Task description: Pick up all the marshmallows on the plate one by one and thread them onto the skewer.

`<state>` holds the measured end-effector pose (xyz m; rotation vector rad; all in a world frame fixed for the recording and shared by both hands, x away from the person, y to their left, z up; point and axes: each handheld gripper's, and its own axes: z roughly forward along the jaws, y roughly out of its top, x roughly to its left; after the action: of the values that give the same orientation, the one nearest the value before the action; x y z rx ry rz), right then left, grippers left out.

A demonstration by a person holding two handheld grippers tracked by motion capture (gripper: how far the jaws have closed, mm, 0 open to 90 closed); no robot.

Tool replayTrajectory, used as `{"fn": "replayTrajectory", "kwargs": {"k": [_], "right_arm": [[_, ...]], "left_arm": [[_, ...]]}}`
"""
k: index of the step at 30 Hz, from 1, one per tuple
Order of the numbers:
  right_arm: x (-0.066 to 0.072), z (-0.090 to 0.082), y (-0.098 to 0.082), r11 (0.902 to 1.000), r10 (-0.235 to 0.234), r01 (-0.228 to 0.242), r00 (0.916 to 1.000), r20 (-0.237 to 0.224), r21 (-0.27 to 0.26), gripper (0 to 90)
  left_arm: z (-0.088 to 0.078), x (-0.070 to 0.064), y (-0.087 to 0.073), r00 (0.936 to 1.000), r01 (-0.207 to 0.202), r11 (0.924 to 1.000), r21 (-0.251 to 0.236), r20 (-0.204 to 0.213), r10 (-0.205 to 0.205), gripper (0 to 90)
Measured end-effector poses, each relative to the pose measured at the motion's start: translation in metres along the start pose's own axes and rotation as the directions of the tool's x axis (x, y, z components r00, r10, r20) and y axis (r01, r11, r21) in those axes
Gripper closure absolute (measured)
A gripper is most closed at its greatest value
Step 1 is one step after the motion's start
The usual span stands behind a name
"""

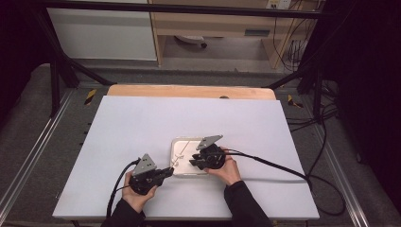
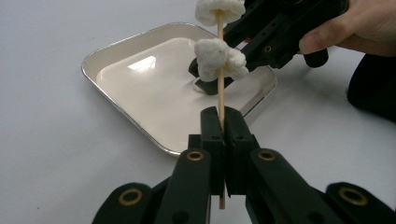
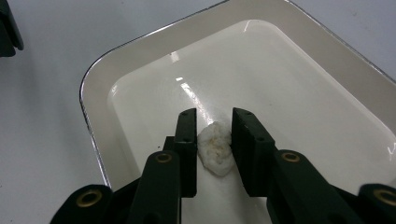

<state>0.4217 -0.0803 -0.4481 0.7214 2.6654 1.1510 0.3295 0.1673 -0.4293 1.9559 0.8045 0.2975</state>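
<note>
White sheeting covers the bench (image 1: pixel 142 127), with dark frame legs and a pale cabinet beyond it. My left gripper (image 2: pixel 220 122) has its jaws closed tight on the lower end of a thin wooden skewer (image 2: pixel 220 95), holding it upright so its free end points up for loading. Two white puffy pieces (image 2: pixel 219 58) are already threaded on it, one above the other; they look like marshmallow or popcorn, though I cannot tell which. My right gripper (image 3: pixel 212 149) has its jaws set on either side of another white piece (image 3: pixel 215 149), touching it on both flanks, seemingly pinching it where it lies on the floor of the tray (image 3: pixel 140 65). That shallow cream tray with a metal rim sits on the bench between my two hands, close in front of me, which keeps loose pieces corralled and within short reach of the skewer. I judge the piece is meant to be lifted and pushed onto the stick next.
</note>
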Motion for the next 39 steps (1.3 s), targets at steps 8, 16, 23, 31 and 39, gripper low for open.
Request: {"fn": "replayTrajectory", "kwargs": {"k": [8, 16, 23, 31, 39], "right_arm": [[-0.001, -0.001, 0.001, 0.9998, 0.018, -0.018, 0.9998, -0.003, 0.003, 74.9], [-0.002, -0.008, 0.005, 0.9994, 0.033, -0.033, 0.9994, -0.013, -0.007, 76.3], [-0.002, -0.016, 0.007, 0.9983, 0.055, -0.055, 0.9981, -0.029, -0.020, 76.7], [-0.004, -0.030, 0.008, 0.9956, 0.077, -0.080, 0.9957, -0.051, -0.049, 77.0], [-0.004, -0.048, 0.011, 0.9881, 0.106, -0.114, 0.9916, -0.073, -0.104, 77.0]], "left_arm": [[0.000, 0.000, 0.000, 1.0000, -0.002, 1.0000, 0.000, 0.004, 0.002, 88.2], [0.000, -0.001, 0.000, 1.0000, -0.003, 1.0000, -0.003, 0.005, 0.003, 88.2], [0.000, -0.001, 0.000, 1.0000, -0.005, 1.0000, -0.007, 0.008, 0.005, 88.2], [0.000, -0.002, 0.000, 0.9999, -0.008, 1.0000, -0.005, 0.013, 0.009, 88.2], [0.000, -0.004, 0.001, 0.9998, -0.013, 0.9999, -0.009, 0.017, 0.013, 88.2]]}}
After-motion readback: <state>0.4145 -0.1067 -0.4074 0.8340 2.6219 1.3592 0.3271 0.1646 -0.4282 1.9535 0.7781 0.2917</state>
